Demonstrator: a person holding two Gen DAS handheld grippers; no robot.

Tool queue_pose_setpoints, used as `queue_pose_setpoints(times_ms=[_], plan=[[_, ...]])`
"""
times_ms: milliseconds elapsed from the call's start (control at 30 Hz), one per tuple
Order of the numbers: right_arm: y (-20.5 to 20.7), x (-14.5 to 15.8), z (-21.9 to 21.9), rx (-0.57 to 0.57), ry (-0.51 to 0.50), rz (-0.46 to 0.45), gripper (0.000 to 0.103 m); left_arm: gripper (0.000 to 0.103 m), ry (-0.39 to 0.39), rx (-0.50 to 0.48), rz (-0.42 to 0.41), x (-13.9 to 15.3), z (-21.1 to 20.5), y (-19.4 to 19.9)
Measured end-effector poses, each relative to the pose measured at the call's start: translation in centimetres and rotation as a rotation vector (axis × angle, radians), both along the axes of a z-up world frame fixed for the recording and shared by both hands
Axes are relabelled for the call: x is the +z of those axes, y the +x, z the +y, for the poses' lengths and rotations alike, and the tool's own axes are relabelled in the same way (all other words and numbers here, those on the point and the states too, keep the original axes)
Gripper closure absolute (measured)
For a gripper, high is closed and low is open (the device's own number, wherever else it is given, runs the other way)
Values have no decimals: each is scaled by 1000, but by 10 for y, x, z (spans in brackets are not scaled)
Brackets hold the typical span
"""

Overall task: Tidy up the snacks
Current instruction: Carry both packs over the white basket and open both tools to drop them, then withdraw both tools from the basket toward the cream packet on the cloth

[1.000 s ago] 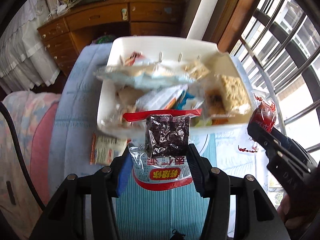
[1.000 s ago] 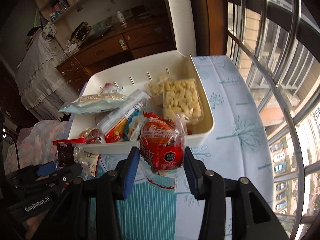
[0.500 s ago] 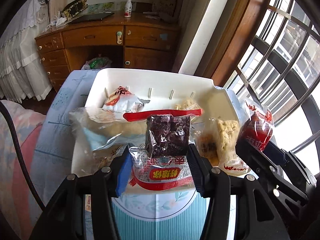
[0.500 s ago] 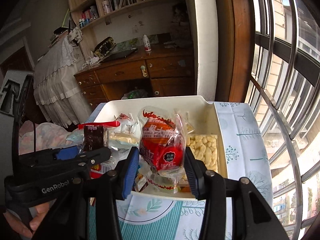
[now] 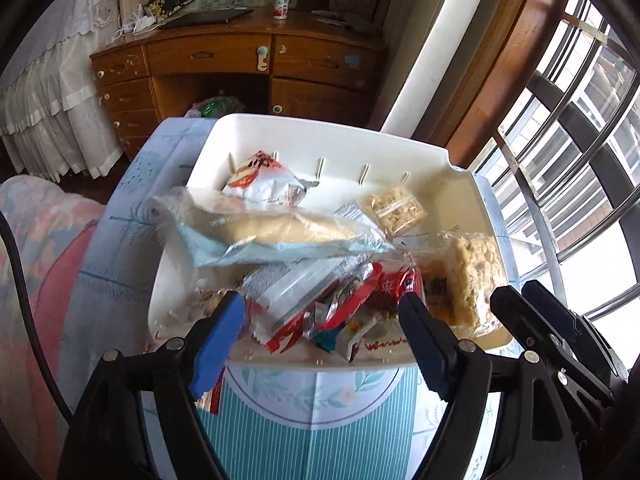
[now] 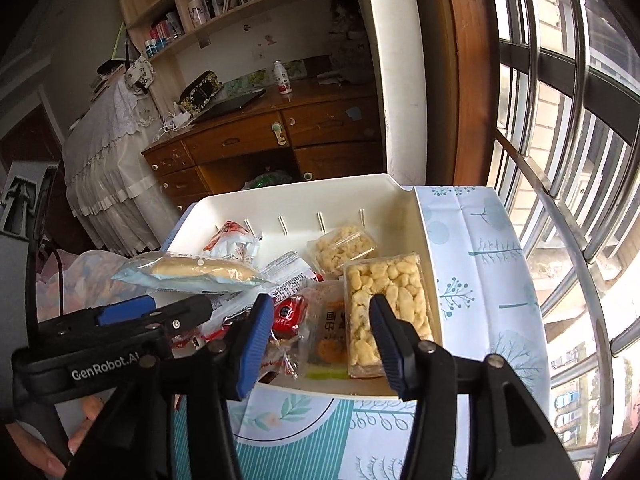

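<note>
Over the white bin [image 5: 404, 148], left gripper [image 5: 320, 320] and right gripper [image 6: 320, 324] are both hovering spread apart, gripping nothing, snacks lying heaped inside. Long bread packet [image 5: 272, 232] is overhanging the bin's left rim, likely sliding off if bumped.

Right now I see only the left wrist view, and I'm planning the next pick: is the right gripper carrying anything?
Observer: No. In the right wrist view the right gripper is open and holds nothing.
Operator: What is it aimed at?
Observer: Its gap frames a clear packet with orange print in the white plastic bin. To the right of that packet lies the clear-wrapped puffed rice block.
Operator: Is there room to the right of the bin?
Observer: The white tree-print tablecloth shows beside the bin's right wall, with no packet on it in that view.
</note>
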State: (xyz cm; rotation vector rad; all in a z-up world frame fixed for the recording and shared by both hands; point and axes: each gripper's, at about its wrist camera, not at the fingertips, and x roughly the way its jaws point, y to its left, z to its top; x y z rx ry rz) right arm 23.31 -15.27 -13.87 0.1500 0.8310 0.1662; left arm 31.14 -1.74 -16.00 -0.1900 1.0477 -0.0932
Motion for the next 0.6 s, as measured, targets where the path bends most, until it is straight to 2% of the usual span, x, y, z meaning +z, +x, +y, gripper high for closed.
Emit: queue_pose_setpoints(times_ms=[200, 400, 467, 600], plan=[[-8, 0, 2, 19, 13, 4, 50, 17, -3, 20, 29, 2, 11, -21], [-16, -5, 14, 43, 28, 18, 49, 17, 5, 39, 48, 0, 31, -41], [-20, -8, 19, 49, 37, 28, 41, 17, 7, 52, 55, -3, 41, -47], [-27, -17, 34, 65, 41, 50, 41, 17, 20, 90, 91, -15, 66, -58]])
